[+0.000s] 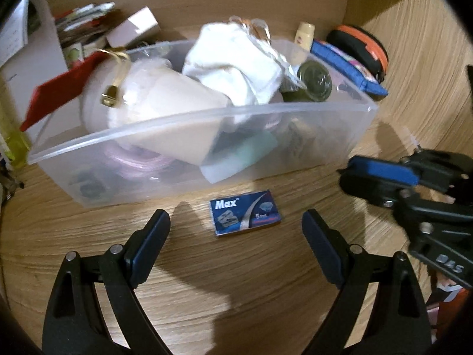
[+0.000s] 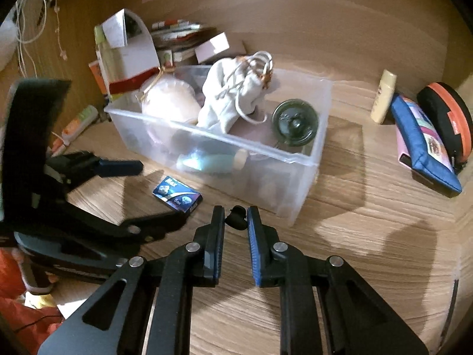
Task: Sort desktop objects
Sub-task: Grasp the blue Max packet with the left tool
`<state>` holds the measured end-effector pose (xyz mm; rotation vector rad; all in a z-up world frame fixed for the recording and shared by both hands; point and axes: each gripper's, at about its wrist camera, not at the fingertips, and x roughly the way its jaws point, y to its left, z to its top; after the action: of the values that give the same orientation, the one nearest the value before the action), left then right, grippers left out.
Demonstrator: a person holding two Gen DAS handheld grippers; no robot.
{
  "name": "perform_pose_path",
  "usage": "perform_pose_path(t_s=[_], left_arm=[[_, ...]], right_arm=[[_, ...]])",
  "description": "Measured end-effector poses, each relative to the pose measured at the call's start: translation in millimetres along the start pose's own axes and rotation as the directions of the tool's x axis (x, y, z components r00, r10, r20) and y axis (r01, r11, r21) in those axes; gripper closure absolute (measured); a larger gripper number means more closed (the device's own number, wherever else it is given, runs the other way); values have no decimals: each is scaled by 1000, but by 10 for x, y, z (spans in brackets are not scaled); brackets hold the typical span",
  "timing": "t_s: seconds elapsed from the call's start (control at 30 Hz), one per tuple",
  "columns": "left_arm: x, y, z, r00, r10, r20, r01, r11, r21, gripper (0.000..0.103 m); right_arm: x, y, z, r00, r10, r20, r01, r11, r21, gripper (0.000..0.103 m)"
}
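Wood-grain desk (image 1: 236, 281) spreads under both your tools. Your left gripper (image 1: 236, 230) stands spread wide, hovering just short of the small blue box (image 1: 244, 213), which lies flat on the desk beside the clear bin's (image 1: 207, 124) front wall. Your right gripper (image 2: 235, 219) is pinching a small black object (image 2: 236, 213) between its tips.

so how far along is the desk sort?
Done: clear bin already holds a white pouch, a glass lid and more. In hand: right gripper shut on a small black object; left gripper, open, frames the blue Max box. Left: blue pouch, orange case, cream bottle on the desk.
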<state>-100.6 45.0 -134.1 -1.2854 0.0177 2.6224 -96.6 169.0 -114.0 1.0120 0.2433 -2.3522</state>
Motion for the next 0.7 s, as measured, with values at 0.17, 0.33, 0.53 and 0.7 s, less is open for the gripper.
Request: perform_pose_path(t_s=[0.17, 0.33, 0.53, 0.7], left_arm=[[53, -56, 31, 999, 38, -8, -38, 999, 13, 26], [54, -102, 24, 998, 65, -6, -65, 997, 39, 39], [38, -91, 34, 998, 61, 1, -61, 996, 65, 52], [-6, -112, 27, 998, 58, 18, -59, 995, 84, 53]], right_arm=[[-90, -28, 11, 999, 19, 37, -19, 1000, -5, 89], [-111, -31, 44, 998, 33, 56, -33, 999, -4, 89], [-142, -60, 26, 997, 46, 67, -47, 999, 15, 89], [-169, -57, 18, 996, 40, 76, -42, 999, 23, 89]])
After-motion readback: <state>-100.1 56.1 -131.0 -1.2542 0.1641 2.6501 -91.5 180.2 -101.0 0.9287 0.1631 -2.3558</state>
